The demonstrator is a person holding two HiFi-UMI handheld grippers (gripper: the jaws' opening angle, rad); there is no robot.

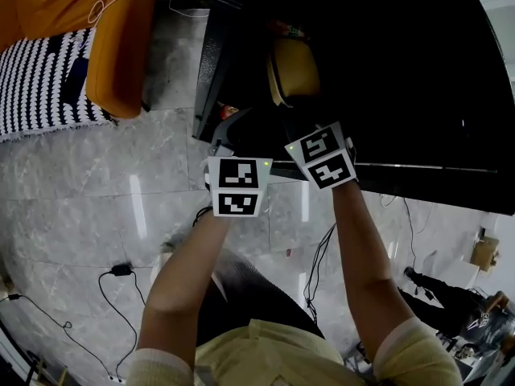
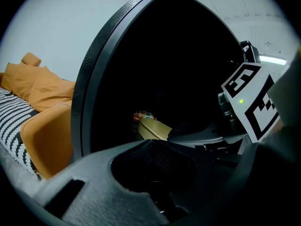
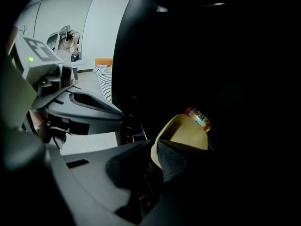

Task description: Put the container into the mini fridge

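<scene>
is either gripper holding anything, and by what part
The right gripper pinches the tan container by its near rim. The left gripper holds nothing, jaws together.

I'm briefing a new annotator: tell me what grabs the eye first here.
The black mini fridge fills the upper right of the head view. The right tongs grip the rim of a tan container held into it; an orange sofa sits at upper left.

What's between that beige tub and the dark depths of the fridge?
A small red-labelled can, just behind the beige plastic container; the right gripper view shows it.
</scene>
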